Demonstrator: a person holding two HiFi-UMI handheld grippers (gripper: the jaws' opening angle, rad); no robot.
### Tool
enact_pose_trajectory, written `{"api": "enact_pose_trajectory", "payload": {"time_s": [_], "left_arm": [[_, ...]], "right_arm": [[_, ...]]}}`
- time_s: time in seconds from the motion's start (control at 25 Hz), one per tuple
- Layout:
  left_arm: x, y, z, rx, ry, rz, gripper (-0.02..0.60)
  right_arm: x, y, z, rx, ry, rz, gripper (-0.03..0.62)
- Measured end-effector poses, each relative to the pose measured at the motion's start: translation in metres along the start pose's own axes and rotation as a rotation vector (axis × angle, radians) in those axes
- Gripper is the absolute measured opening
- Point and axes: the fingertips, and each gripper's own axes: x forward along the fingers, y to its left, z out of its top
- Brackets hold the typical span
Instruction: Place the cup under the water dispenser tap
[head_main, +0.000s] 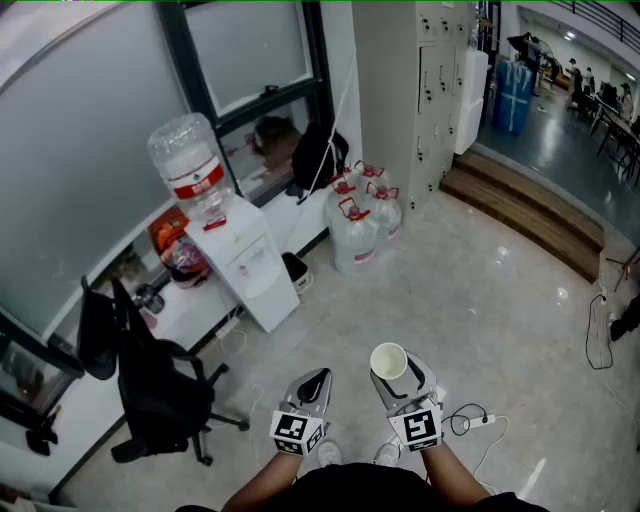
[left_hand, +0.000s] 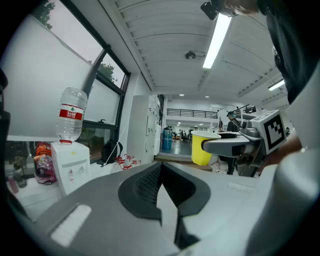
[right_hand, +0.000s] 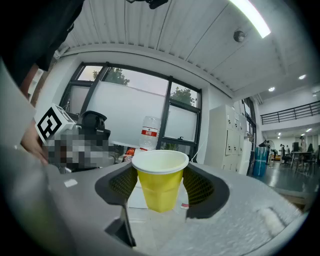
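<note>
We are at the start of the job: the cup (head_main: 388, 360) is picked up but not yet delivered. It sits upright between the jaws of the right gripper (head_main: 398, 373), which stand fairly wide with their pads pressed against its yellow sides, so we carry it in the air in front of us. The left gripper (head_main: 316, 382) is closed, jaws together with nothing in them. The dispenser (head_main: 245, 262), white with an upturned bottle (head_main: 188, 165) on top, stands well apart from us against the window (head_main: 100, 150), and we cannot make out its tap from here. By our reckoning the walk across, the lining-up under the tap and the release are all still to do. The floor (head_main: 480, 300) is pale, glossy tile, with a cable (head_main: 470, 420) lying near our feet. A black chair (head_main: 150, 385) stands to the left of our way, spare bottles (head_main: 358, 225) cluster beyond the dispenser, and lockers (head_main: 420, 80) and a wooden step (head_main: 520, 215) lead to a further hall.
</note>
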Motion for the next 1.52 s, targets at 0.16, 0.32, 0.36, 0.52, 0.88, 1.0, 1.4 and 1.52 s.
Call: {"api": "enact_pose_trajectory", "payload": {"time_s": [0.16, 0.32, 0.36, 0.52, 0.88, 1.0, 1.4, 1.52], "left_arm": [[-0.002, 0.010, -0.002, 0.003, 0.007, 0.007, 0.015], [-0.005, 0.016, -0.003, 0.006, 0.007, 0.010, 0.015], [-0.006, 0.019, -0.004, -0.002, 0.008, 0.013, 0.015], [-0.012, 0.034, -0.011, -0.034, 0.012, 0.029, 0.015], [-0.028, 0.065, -0.018, -0.007, 0.023, -0.011, 0.015], [-0.029, 0.087, -0.013, 0.020, 0.013, -0.005, 0.015], [-0.015, 0.125, -0.007, 0.023, 0.020, -0.016, 0.015], [-0.004, 0.137, -0.009, 0.024, 0.033, 0.000, 0.015]], "right_arm": [[0.010, 0.005, -0.002, 0.014, 0.006, 0.001, 0.285], [0.015, 0.009, -0.002, 0.004, 0.005, 0.007, 0.285], [0.017, 0.011, -0.002, 0.002, 0.006, 0.008, 0.285], [0.026, 0.016, -0.001, -0.006, 0.008, 0.005, 0.291], [0.059, 0.045, 0.014, 0.062, -0.043, -0.047, 0.296], [0.075, 0.056, 0.014, 0.071, -0.045, -0.047, 0.296], [0.121, 0.054, 0.012, 0.076, -0.022, -0.029, 0.297], [0.143, 0.044, 0.009, 0.076, -0.019, -0.015, 0.298]]}}
